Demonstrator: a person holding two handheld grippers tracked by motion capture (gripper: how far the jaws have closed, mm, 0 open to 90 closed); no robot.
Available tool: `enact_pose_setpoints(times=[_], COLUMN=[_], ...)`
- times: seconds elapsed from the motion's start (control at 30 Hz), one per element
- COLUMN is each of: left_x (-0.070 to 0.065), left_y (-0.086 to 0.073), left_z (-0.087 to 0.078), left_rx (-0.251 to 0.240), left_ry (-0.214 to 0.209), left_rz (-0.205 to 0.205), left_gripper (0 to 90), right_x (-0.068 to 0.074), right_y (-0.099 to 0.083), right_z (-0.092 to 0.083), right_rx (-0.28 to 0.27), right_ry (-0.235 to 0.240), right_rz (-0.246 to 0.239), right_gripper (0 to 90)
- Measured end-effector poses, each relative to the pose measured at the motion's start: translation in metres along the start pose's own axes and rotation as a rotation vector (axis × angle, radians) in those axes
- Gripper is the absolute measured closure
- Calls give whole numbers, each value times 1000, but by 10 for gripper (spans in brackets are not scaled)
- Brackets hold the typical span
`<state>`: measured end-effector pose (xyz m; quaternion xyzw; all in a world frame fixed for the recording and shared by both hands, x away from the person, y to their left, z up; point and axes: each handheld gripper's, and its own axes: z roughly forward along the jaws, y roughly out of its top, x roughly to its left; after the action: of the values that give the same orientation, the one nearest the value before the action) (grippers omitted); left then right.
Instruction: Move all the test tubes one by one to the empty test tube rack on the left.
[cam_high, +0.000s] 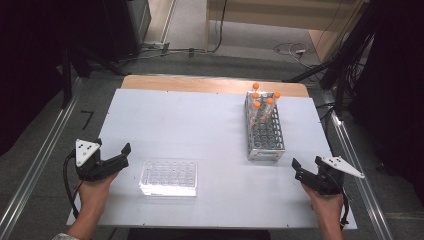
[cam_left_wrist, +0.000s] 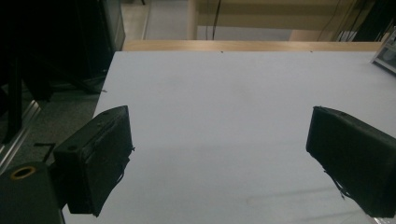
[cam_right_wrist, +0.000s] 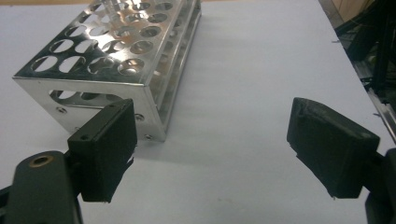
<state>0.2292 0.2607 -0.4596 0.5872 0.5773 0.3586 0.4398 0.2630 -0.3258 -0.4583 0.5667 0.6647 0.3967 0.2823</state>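
You are holding the left gripper (cam_high: 120, 155) at the left edge of the white surface (cam_high: 200, 125), its jaws spread wide with nothing between them; in the left gripper view they are framing bare surface alone. Just to its right, the clear well plate (cam_high: 169, 177) is lying flat near the front edge, close to the jaw tips but not touched.

Moving right, the metal tube rack (cam_high: 265, 132) is standing lengthwise toward the back right, with the orange-capped tubes (cam_high: 264, 97) clustered upright in its far end. Its near rows look empty.

At the right edge you are resting the right gripper (cam_high: 300, 170), jaws likewise fully apart and holding nothing. In the right gripper view the rack (cam_right_wrist: 112, 60) is sitting ahead and left of the jaws, its near corner just past the left jaw.

Judging from this, you are getting ready to reach, probably for the plate or a tube. Doing it well likely means squaring the left gripper to the plate's short sides before closing, since clear plastic may slide. For a tube, bring the right gripper over the rack and down onto one cap, keeping clear of its neighbours and lifting straight so the rack is not dragged.
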Motion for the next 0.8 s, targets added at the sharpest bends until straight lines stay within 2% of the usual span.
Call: enact_pose_setpoints(times=[0.33, 0.6, 0.8], left_x=[0, -1, 0], left_y=[-1, -1, -1], left_z=[2, 3, 3], left_rx=[9, 8, 12], left_ry=[-2, 1, 0], left_rz=[1, 4, 4], left_gripper=[73, 73, 73], right_x=[4, 16, 20], right_y=[4, 13, 17], right_z=[4, 14, 20], right_rx=[-2, -9, -9], right_ry=[8, 33, 42], right_rz=[2, -25, -27], right_gripper=[158, 158, 158])
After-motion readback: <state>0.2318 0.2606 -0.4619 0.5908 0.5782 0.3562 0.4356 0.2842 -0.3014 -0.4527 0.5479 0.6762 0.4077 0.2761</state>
